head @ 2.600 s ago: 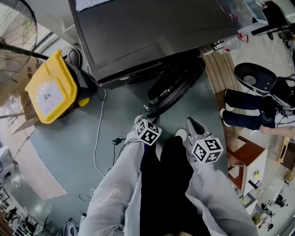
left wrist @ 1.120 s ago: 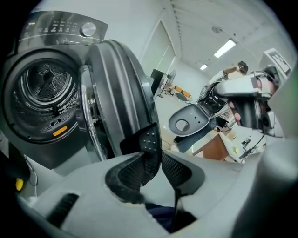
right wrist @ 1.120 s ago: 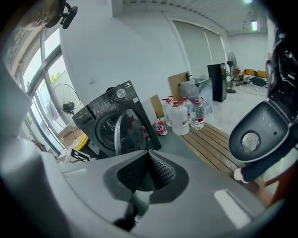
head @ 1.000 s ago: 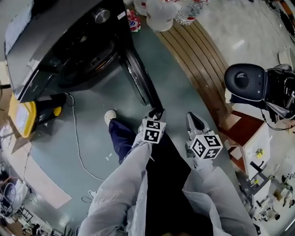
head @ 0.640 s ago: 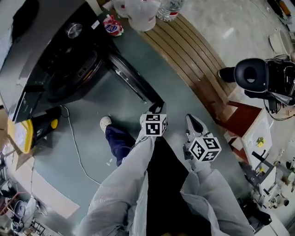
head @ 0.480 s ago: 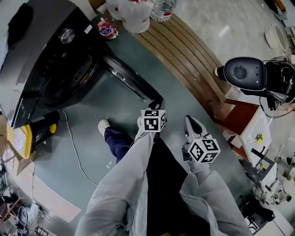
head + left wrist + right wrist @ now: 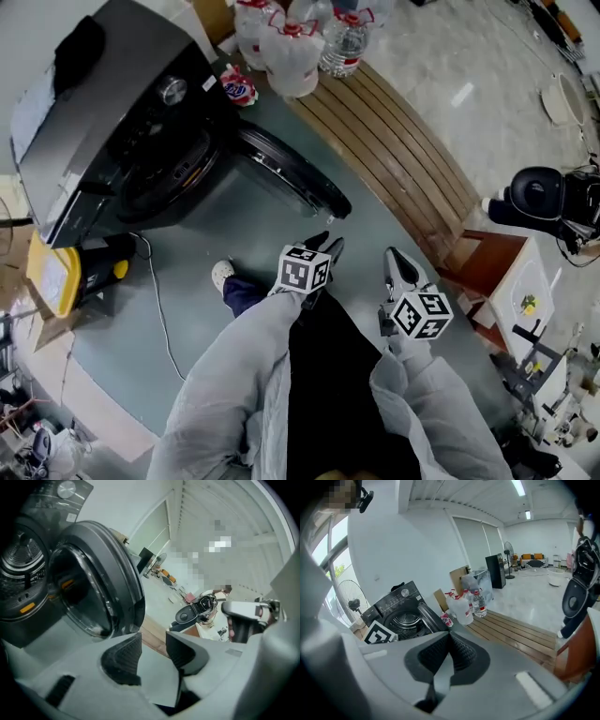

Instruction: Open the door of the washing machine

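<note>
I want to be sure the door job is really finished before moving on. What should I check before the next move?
1. Washing machine door swung wide open: ok.
2. Left gripper off the door, jaws have just been opening, nothing between them: ok.
3. Right gripper shut and empty: ok.
4. Drum empty: cannot tell, the inside is dark.
5. Floor cable away from the door: ok.

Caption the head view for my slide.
Washing machine door stands open; left gripper, jaws just opening and empty, sits apart from it; right gripper shut.
</note>
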Available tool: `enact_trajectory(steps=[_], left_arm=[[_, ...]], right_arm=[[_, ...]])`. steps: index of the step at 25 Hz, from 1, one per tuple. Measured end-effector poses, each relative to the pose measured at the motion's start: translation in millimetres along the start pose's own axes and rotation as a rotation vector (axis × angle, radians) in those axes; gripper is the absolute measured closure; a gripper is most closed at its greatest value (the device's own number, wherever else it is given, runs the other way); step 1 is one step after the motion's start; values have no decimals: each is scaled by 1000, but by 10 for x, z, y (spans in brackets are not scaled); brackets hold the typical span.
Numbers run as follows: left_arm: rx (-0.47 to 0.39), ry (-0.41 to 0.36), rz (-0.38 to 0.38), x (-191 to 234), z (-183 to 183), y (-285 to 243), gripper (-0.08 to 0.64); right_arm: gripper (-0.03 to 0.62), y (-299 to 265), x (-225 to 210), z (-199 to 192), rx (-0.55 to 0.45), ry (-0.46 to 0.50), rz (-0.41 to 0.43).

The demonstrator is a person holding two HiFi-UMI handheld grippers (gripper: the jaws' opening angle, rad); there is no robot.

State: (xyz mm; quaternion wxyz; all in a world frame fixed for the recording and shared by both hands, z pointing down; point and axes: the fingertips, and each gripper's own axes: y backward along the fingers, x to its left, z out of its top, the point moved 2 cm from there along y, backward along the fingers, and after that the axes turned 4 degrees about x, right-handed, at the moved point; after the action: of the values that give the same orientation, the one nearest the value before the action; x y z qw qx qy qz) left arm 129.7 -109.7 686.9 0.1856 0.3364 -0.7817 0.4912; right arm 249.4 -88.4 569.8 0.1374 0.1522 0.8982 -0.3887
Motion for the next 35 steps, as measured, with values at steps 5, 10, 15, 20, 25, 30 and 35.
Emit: enact_trajectory(steps=[5, 10, 15, 20, 25, 30, 35], left_arm=[[-143, 56, 88, 160, 121, 999, 398], [-380, 96, 259, 397, 324, 2384, 414], [-625, 67, 434, 362, 311, 3705, 459], [-827, 66, 616, 208, 81, 4716, 513], [-907, 88, 761, 122, -290, 5133, 563], [-925, 104, 814, 132, -545, 5227, 563], [-939, 115, 809, 160, -585, 5205, 563]], right_arm=[[581, -98, 454, 263, -9, 78, 117], [581, -231, 1135, 669, -26, 190, 271], [581, -222, 1904, 1114, -79, 352, 438], [581, -105, 2713, 1337, -111, 485, 610], [581, -49, 3328, 1255, -91, 563, 745], [583, -43, 3565, 1127, -88, 641, 764], [582, -43, 3581, 1061, -82, 657, 757]])
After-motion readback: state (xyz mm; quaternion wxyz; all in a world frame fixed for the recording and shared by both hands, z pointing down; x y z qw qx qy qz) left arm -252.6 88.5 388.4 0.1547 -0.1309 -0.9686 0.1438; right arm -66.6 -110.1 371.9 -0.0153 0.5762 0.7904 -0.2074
